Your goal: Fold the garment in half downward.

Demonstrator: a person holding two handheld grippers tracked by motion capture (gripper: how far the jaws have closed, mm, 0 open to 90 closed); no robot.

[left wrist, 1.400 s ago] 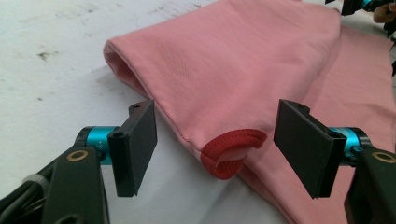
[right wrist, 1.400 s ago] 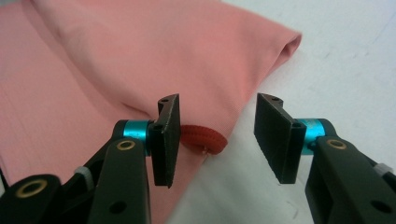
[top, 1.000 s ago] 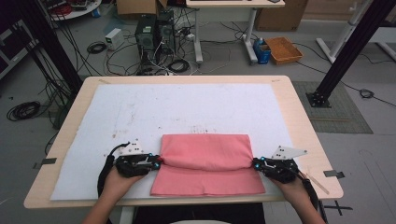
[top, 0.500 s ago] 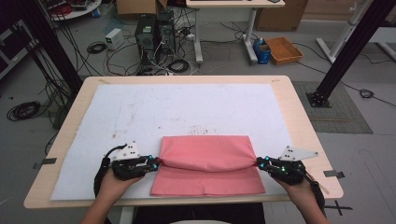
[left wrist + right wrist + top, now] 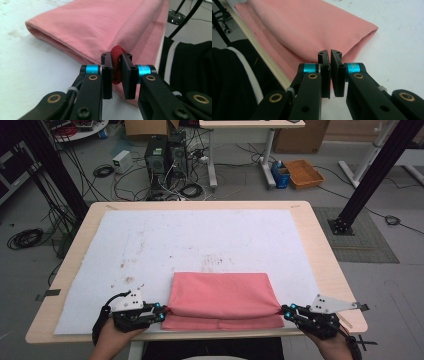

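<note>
From above, the folded pink cloth (image 5: 222,300) lies on the white sheet (image 5: 200,240) at the near edge of the desk (image 5: 320,250), with the person's two hands coming in low from the near side, one at each end of it. The left gripper (image 5: 162,312) meets the cloth's near left corner and the right gripper (image 5: 283,310) its near right corner; both forearms are cut off by the bottom of the view. Looking along the left gripper (image 5: 117,72), its jaws pinch a bunched red-looking bit of the cloth (image 5: 100,27). Along the right gripper (image 5: 330,72), the jaws are pressed nearly together at the cloth's (image 5: 312,27) edge; whether fabric sits between them I cannot tell.
</note>
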